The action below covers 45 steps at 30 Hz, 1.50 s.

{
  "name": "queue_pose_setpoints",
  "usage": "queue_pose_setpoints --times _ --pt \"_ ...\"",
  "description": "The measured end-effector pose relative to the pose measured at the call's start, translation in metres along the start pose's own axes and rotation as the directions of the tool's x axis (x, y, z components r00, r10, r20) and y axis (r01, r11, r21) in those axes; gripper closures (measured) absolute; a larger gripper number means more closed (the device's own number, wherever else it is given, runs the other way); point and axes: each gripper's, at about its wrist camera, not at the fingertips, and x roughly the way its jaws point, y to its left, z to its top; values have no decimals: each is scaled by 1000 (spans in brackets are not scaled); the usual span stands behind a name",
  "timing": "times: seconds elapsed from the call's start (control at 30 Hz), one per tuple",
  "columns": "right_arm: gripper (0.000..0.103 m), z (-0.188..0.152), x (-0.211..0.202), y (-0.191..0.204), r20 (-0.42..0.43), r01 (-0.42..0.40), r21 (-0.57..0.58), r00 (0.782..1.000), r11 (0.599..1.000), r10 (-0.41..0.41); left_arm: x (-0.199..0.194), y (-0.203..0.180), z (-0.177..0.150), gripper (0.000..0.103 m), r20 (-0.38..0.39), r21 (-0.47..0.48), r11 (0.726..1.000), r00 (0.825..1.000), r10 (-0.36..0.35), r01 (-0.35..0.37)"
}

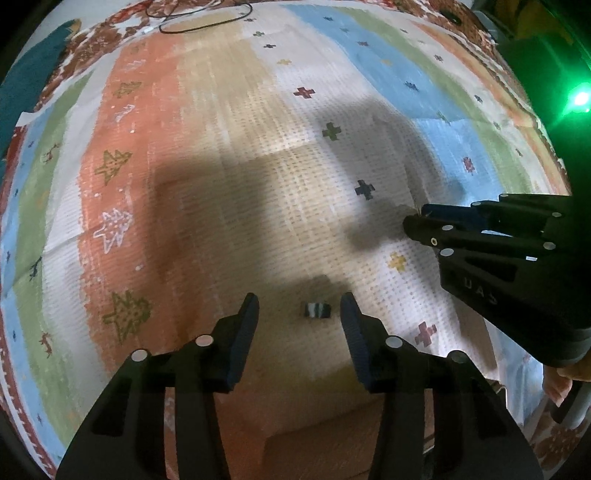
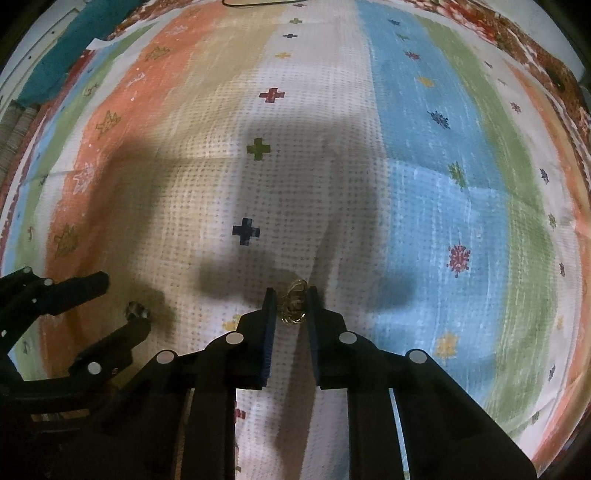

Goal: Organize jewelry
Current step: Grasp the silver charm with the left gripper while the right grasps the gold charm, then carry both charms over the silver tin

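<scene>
Gold earring (image 2: 293,302) pinched in right gripper (image 2: 291,308), striped bead (image 1: 317,309) between left gripper (image 1: 299,314)

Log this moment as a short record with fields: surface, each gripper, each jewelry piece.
surface: patterned cloth with coloured stripes, crosses and stars
left gripper: jaws apart, pointing down at the cloth, holding nothing
striped ring: small dark-and-white piece lying on the cloth between the left fingers, touching neither
right gripper: jaws nearly together around the gold piece
gold jewelry: small tangled gold-coloured piece between the right pads, on the cloth
cord: thin black loop at the cloth's far edge
</scene>
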Motion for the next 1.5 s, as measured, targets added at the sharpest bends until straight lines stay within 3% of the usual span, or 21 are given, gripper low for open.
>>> queue_pose_setpoints --times 0.17,0.3,0.63,1.07,1.5 --pt "87 4 1 -4 5 -6 1 1000 1000 6 12 -2 4 71 -21 5 1000 1000 0 0" --pt "87 5 1 -8 8 -18 10 1000 1000 18 15 -8 6 85 -17 9 1000 1000 -1 1" --pt "87 -8 -9 -2 27 6 3 1000 1000 -6 8 -11 -2 85 -5 5 1000 1000 1 -1" --pt "87 -27 -44 1 84 12 -7 996 1000 -12 -30 9 -18 85 56 -115 993 998 30 -23" --pt "87 -49 -89 29 184 27 -58 983 998 -16 -82 8 -40 85 162 -152 988 986 25 0"
